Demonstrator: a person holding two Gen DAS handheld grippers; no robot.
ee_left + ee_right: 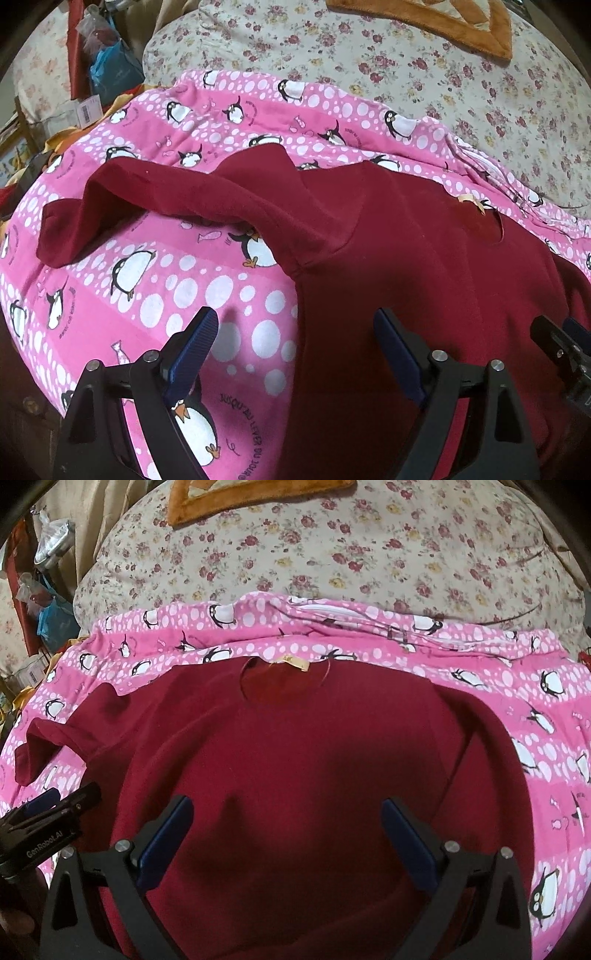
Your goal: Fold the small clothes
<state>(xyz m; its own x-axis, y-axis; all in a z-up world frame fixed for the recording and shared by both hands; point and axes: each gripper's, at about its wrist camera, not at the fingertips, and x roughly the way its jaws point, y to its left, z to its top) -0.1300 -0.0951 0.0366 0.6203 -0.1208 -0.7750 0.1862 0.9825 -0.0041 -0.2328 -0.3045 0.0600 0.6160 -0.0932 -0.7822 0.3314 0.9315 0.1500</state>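
A maroon sweater lies flat on the penguin-print sheet (pink); left tool and right tool hover released.

— Where does the left wrist view look from?
— Low over the pink sheet, close in, facing the floral quilt — its fingers straddle the jumper edge.
— And the right?
— Just beside it, centred over the jumper, facing the same way. Both share jumper, sheet and quilt.
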